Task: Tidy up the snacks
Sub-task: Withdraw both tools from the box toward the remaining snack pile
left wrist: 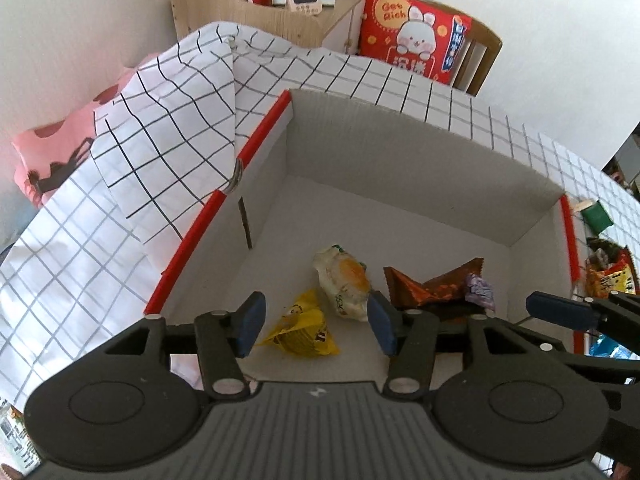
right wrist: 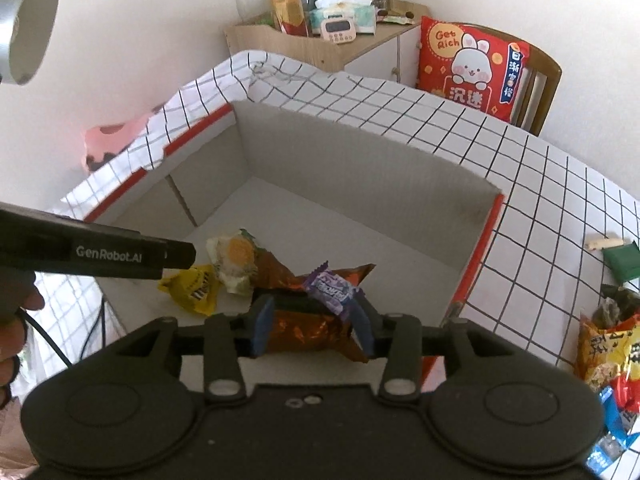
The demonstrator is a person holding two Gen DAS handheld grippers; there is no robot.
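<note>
Right gripper [right wrist: 314,330] possibly gripping half-hidden brown packet [right wrist: 308,330]

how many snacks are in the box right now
4: yellow pack at left, white-orange pack beside it, brown pack at right, purple candy on top of it. More may be hidden.

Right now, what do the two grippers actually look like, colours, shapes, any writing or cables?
Both are matte black plastic. The left gripper and right gripper each have two round discs on the body, linkage arms with silver pivot pins, and dark blue finger pads. White GenRobot.AI lettering runs along the left gripper's side, and a thin black cable trails near the bare hand.
</note>
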